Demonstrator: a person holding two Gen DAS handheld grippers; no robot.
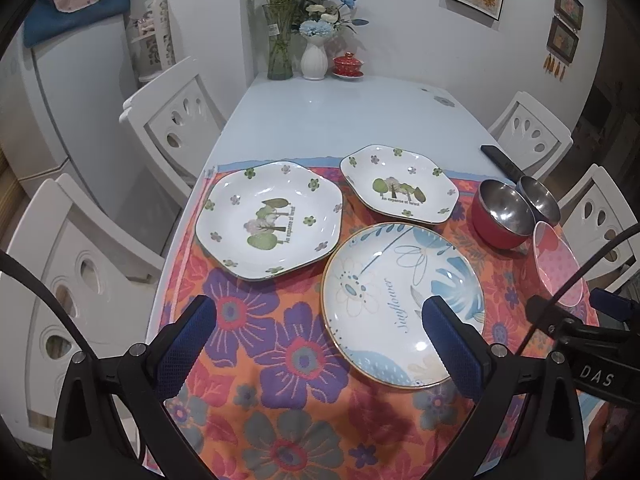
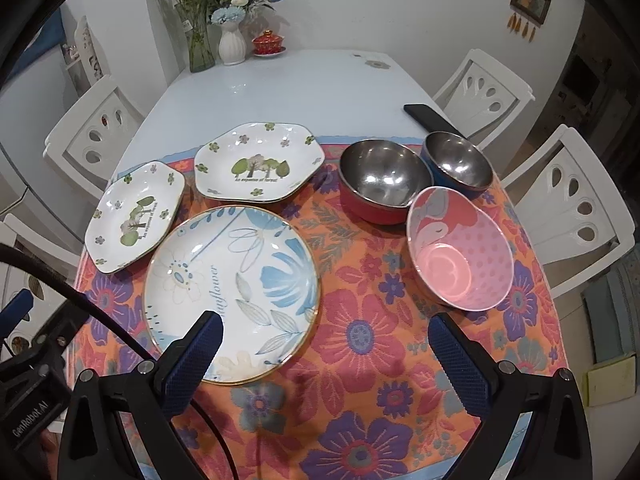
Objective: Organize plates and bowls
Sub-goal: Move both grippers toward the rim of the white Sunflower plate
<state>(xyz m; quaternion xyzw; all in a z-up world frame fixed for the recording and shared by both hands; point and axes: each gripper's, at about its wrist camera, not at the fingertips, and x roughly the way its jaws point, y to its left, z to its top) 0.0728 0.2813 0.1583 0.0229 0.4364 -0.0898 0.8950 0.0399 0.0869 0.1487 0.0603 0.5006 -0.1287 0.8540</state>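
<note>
Plates and bowls lie unstacked on the floral cloth over the counter. Both tongs hang released: the left tongs [image 1: 320, 344] above the round blue-flowered porcelain plate [image 1: 400, 300], the right tongs [image 2: 324, 356] with the pink patterned bowl [image 2: 460, 252] just ahead. Best pinch a rim edge squarely, lifting level.

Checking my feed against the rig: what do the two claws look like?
Both match: black frames with silver screws and two blue, knurled fingers each. The left claw and the right claw trail black cables. White lettering reads "DAS" on the right one's body and "GenRobot.AI" on the left's.
</note>
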